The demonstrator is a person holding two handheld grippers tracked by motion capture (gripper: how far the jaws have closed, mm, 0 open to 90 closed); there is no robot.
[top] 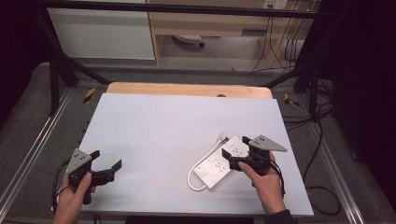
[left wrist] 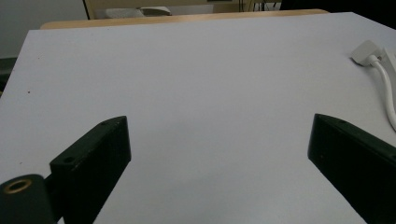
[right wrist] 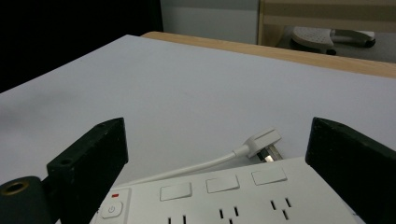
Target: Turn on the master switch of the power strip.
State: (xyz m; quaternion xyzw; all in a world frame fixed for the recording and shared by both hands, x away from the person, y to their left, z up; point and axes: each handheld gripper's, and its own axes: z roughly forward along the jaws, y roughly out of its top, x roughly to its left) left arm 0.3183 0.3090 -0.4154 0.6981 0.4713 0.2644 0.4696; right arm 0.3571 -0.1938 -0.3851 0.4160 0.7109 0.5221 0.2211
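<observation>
A white power strip point(top: 220, 164) lies on the white table top point(top: 159, 130) at the front right, its white cable point(top: 201, 164) looping round its near end to a plug point(top: 223, 137) beside its far end. My right gripper point(top: 236, 156) hovers open over the strip's right end, jaws spread to either side. In the right gripper view the strip point(right wrist: 233, 196) shows its switch point(right wrist: 111, 209), sockets and plug point(right wrist: 263, 140) between the wide-apart jaws. My left gripper point(top: 106, 163) is open at the front left over bare table. The plug point(left wrist: 366, 50) and cable point(left wrist: 387, 88) appear at the far right of the left gripper view.
A wooden strip point(top: 189, 89) edges the table's far side. Metal frame bars point(top: 60, 60) stand around the table, with loose cables point(top: 322, 140) on the floor at the right and a wooden cabinet point(top: 210, 23) behind.
</observation>
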